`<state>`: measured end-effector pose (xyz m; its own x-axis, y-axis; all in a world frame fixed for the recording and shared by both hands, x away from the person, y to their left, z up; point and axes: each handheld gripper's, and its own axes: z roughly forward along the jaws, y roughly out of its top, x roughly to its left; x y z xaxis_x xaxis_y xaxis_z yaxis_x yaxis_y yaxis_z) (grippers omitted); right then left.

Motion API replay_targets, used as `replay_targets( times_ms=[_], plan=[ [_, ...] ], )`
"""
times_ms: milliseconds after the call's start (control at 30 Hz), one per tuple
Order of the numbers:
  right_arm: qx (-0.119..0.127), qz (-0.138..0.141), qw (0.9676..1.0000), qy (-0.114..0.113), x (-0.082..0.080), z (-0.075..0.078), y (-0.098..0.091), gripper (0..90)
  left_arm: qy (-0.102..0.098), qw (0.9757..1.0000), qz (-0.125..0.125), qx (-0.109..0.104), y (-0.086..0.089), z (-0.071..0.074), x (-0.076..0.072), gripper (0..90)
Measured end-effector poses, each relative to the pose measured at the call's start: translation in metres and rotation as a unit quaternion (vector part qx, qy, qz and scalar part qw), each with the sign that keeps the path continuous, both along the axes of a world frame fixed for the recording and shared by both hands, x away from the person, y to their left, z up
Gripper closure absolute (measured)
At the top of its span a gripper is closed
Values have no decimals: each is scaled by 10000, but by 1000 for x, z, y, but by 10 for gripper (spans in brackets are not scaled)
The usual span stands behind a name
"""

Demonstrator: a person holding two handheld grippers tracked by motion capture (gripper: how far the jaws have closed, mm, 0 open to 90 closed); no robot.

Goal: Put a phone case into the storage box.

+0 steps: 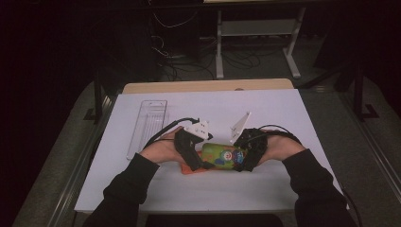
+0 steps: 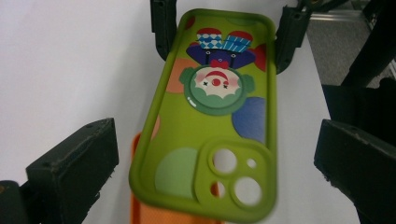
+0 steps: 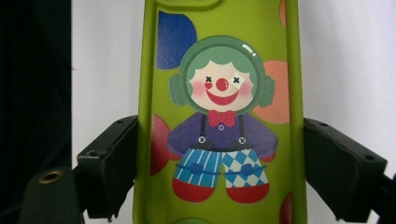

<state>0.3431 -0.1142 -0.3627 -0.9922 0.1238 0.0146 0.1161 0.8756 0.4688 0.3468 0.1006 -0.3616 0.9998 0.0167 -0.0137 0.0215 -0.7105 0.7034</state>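
two grippers meet over the near middle of the white table point(image 1: 265, 109). the right gripper point(image 3: 219, 158) clamps its jaws on the long edges of a green phone case point(image 3: 219, 140) with a clown print. the left gripper point(image 2: 215, 154) has its jaws spread wide on either side of the case's camera end, not touching it. an orange case point(image 2: 154, 212) lies just beneath that end. a clear plastic tray point(image 1: 147, 125) lies well apart, far left.
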Motion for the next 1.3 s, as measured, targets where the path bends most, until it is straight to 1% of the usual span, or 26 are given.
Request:
replay_targets(
  times_ms=[67,100,200,267,333,400,433,533,600,667,733,800,867,933,1167,1267,1300],
  plan=[
    [2,6,10000,36,-2,1,2,153,49,10000,-25,31,-2,-2,-2,0],
    [-8,47,10000,2,-2,1,3,153,45,9999,-72,54,-3,-3,-2,0],
    [-27,69,10000,24,-3,1,6,153,33,9999,-121,64,-5,-6,-3,0],
    [-18,109,9999,9,-3,1,8,153,63,9998,-138,118,-7,-9,-4,0],
    [-27,142,9999,-10,-4,1,9,153,-28,9996,-177,212,-10,-13,-4,0],
    [-10,164,9999,-18,-5,2,10,153,-67,9991,-267,317,-13,-17,-5,0],
    [-9,171,9998,-28,-5,2,11,153,-22,9991,-249,332,-14,-19,-6,0],
    [-5,202,9998,-21,-6,1,11,152,-3,9991,-286,301,-16,-22,-6,0],
    [-13,223,9997,-31,-6,1,12,152,58,9992,-291,279,-16,-23,-6,24],
    [-13,237,9997,-14,-6,1,13,152,57,9990,-323,288,-16,-24,-6,31],
    [-11,239,9997,-36,-7,1,14,152,89,9992,-304,232,-16,-24,-7,54],
    [-5,267,9996,-17,-7,1,15,152,70,9992,-326,241,-17,-24,-7,68],
    [-5,283,9996,-32,-7,1,15,152,31,9990,-358,262,-16,-25,-7,105],
    [2,278,9996,-37,-7,1,15,152,50,9990,-356,270,-16,-25,-6,133],
    [16,292,9996,-15,-8,2,15,152,70,9988,-416,261,-15,-24,-5,151],
    [47,310,9995,21,-7,2,15,150,166,9988,-407,228,-14,-24,-6,156],
    [55,298,9995,43,-8,3,14,149,147,9986,-436,274,-14,-23,-5,157]
  ],
)
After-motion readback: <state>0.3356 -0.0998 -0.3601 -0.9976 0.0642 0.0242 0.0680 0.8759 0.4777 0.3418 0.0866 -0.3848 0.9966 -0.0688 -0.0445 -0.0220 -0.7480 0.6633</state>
